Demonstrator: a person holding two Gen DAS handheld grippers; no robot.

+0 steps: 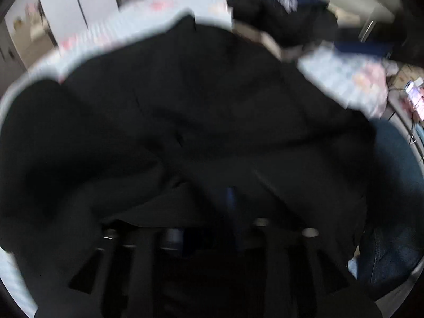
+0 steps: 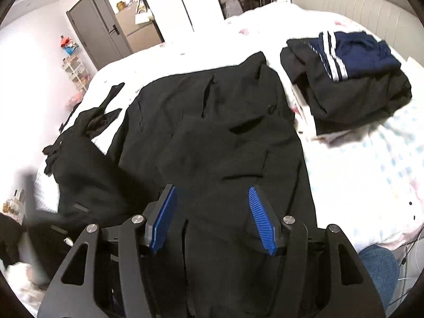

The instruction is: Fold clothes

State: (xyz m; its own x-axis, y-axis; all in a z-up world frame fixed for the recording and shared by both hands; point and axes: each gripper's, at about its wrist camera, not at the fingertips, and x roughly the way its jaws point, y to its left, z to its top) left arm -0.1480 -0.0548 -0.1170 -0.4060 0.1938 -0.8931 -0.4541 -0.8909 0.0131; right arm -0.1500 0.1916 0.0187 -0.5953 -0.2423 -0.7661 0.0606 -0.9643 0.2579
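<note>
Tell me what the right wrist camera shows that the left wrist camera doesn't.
Only the right wrist view shows the right hand-held gripper sharply, its blue pads apart over the cloth and gripping nothing, plus a grey door, a padded headboard and a crumpled black garment at the left. Only the left wrist view, which is blurred, shows a phone-like lit screen at the right edge. Both show the spread black garment, the folded pile topped by a navy white-striped piece, and the pale patterned bedsheet.

Home bedroom: bed (image 2: 357, 164) w/ padded headboard (image 2: 352, 2), door (image 2: 98, 26).
</note>
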